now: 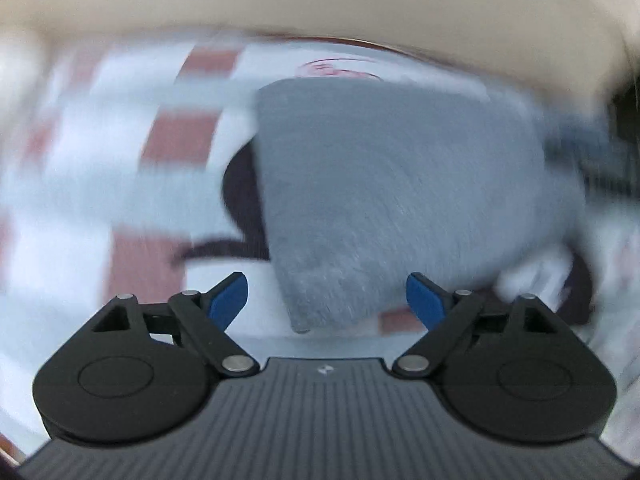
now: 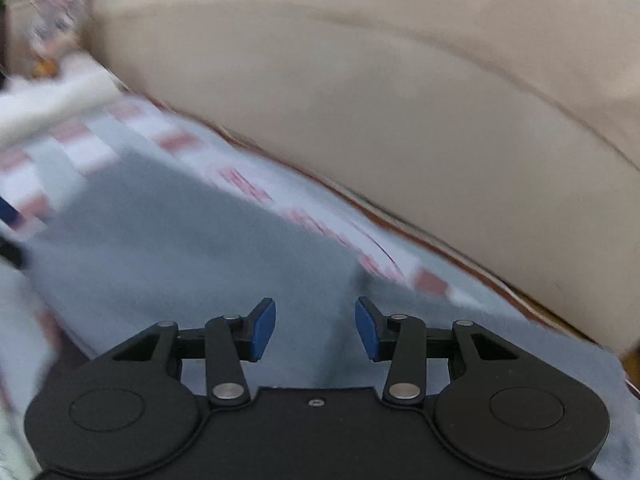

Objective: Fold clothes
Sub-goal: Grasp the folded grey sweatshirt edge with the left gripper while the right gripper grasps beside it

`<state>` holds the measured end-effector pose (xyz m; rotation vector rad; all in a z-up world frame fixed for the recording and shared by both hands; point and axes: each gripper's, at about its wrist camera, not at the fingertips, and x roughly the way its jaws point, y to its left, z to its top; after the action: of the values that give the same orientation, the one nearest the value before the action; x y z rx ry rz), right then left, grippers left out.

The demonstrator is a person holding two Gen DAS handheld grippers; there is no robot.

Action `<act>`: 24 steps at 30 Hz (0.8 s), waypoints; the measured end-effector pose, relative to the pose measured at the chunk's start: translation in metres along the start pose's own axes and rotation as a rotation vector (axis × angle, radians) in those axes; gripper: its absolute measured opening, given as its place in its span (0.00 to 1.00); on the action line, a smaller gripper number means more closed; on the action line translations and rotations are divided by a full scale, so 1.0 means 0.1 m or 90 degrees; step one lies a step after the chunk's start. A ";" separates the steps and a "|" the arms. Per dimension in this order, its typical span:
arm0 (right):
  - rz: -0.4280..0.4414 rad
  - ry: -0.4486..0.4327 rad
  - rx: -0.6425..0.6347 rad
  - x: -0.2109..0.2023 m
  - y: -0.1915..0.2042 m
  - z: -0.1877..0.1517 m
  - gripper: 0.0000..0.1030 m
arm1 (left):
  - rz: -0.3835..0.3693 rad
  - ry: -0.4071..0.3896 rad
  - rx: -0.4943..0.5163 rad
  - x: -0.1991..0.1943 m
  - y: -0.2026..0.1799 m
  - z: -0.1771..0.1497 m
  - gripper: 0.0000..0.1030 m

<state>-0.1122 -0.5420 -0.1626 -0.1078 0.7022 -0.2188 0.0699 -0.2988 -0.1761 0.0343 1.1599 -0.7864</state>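
Grey folded cloth [image 1: 384, 184] (blurred, perhaps a towel) on checked sheet [image 1: 176, 148].

Motion blur smears the checked cloth [image 1: 120, 168] and colourful clutter [image 2: 52, 12] beyond recognition.

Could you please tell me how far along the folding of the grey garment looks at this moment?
Done: the grey garment lies as a flat, straight-edged shape on the checked cloth, so some folding looks complete. In hand: nothing; the left gripper and right gripper both have open jaws, empty. Left: any further fold; blur hides the detail.
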 end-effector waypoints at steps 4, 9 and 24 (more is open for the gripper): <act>0.131 -0.042 -0.022 -0.04 0.32 0.11 0.48 | -0.161 -0.024 -0.255 0.03 0.53 0.11 0.84; 0.271 -0.046 -0.079 -0.06 0.73 0.10 0.59 | -0.112 -0.015 -0.201 0.15 0.47 0.23 0.84; 0.242 -0.071 -0.259 0.06 1.36 -0.09 0.65 | -0.105 0.003 -0.250 0.16 0.32 0.38 0.20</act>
<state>-0.0915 -0.4116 -0.1966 -0.3677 0.6352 0.2959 0.1211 -0.2991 -0.1845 -0.3892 1.3166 -0.6898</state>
